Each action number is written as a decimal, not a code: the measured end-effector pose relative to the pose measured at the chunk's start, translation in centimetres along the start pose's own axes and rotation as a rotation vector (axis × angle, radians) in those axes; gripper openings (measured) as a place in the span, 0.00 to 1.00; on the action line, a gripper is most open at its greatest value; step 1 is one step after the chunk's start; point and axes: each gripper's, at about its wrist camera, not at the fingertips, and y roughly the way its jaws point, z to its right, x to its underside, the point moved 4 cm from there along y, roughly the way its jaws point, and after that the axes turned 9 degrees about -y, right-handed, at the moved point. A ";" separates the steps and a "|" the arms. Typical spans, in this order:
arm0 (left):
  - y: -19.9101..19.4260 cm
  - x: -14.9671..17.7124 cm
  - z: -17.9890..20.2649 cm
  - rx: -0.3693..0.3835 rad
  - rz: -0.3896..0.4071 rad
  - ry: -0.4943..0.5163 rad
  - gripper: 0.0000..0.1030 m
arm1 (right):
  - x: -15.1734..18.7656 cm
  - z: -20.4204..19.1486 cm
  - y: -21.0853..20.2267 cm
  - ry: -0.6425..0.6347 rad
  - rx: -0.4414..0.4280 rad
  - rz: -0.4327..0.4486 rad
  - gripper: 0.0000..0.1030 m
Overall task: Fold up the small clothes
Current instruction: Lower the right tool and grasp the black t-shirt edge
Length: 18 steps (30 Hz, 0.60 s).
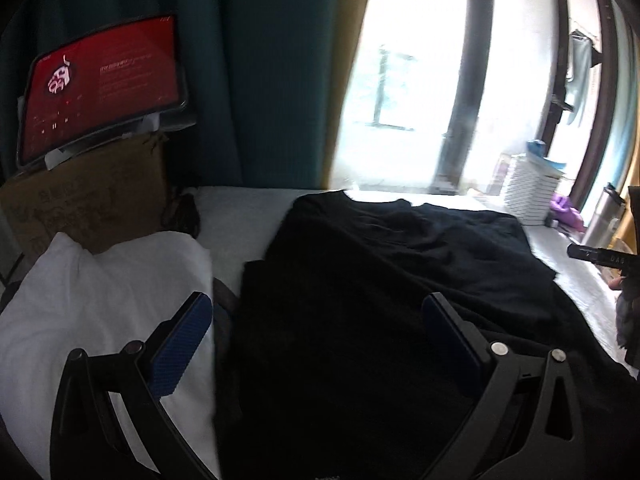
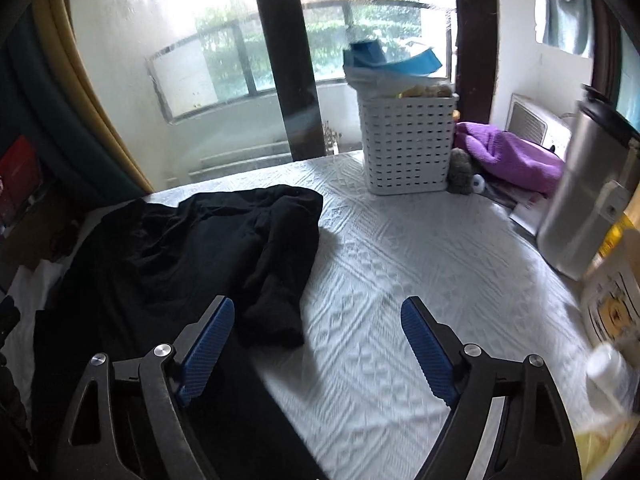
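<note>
A black garment (image 1: 400,264) lies spread and rumpled on the white textured bed cover (image 1: 224,212). My left gripper (image 1: 316,308) hangs open above its near left part, blue pads wide apart, nothing between them. In the right wrist view the same black garment (image 2: 192,248) fills the left half, one sleeve (image 2: 276,300) trailing toward me. My right gripper (image 2: 318,308) stands open over that sleeve's end and the bare cover (image 2: 400,264). A folded white cloth (image 1: 100,304) lies left of the black garment. Part of the other gripper shows at the right edge of the left wrist view.
A tablet with a red screen (image 1: 100,88) leans on a cardboard box (image 1: 92,204) at the back left. A white slotted basket (image 2: 408,140), a purple cloth (image 2: 508,156), a steel flask (image 2: 580,200) and a white bottle (image 2: 612,372) crowd the right side. Window behind.
</note>
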 end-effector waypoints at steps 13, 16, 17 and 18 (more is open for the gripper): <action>5.2 -2.0 -1.5 -0.026 -0.065 0.122 0.94 | -2.1 -1.6 9.2 -0.009 -0.148 -0.137 0.49; 5.6 -1.8 -1.5 -0.009 -0.074 0.118 0.94 | -2.2 -1.7 9.4 0.004 -0.127 -0.129 0.19; 5.5 -1.8 -1.5 -0.007 -0.070 0.122 0.94 | -2.1 -1.6 9.5 0.007 -0.127 -0.123 0.15; 5.4 -1.7 -1.5 -0.004 -0.068 0.127 0.94 | -2.0 -1.6 9.3 0.008 -0.127 -0.108 0.09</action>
